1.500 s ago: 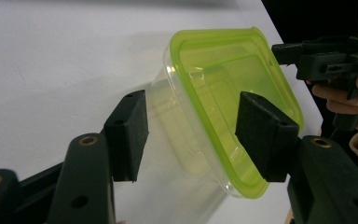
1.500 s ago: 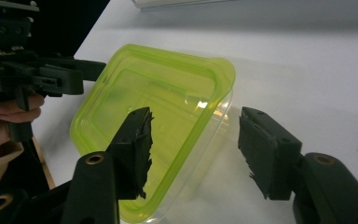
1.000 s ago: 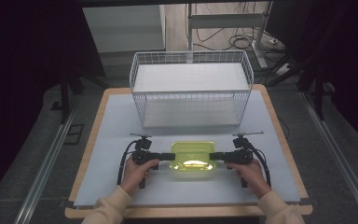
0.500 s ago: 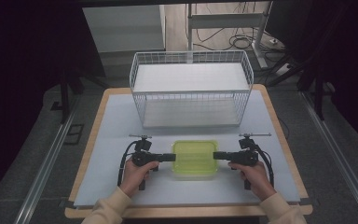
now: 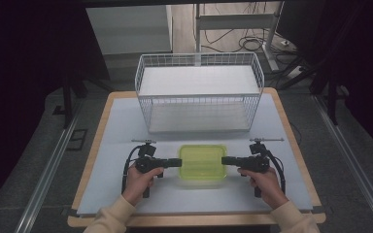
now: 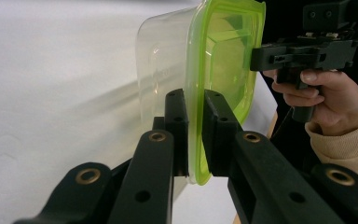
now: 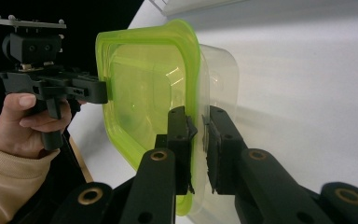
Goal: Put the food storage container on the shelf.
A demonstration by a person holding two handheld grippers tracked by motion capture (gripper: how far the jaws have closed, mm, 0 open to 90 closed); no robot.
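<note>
Two claws clamped on one lidded box, lower centre of the high view.

Left gripper (image 5: pixel 178 162) closed on the green lid's (image 6: pixel 223 56) rim at the left edge of the box (image 5: pixel 202 163); in the left gripper view its pads pinch the rim, clear tub (image 6: pixel 163 65) just beside. Right gripper (image 5: pixel 225 160) closed on the opposite edge; in the right gripper view its jaws straddle rim and tub wall, and they have just been closing. Left hand (image 5: pixel 138 182) and right hand (image 5: pixel 266 182) come up from the bottom edge. Box sits on the white table (image 5: pixel 116 141). Wire basket (image 5: pixel 199 92) stands above it, upper centre, well apart.
</note>
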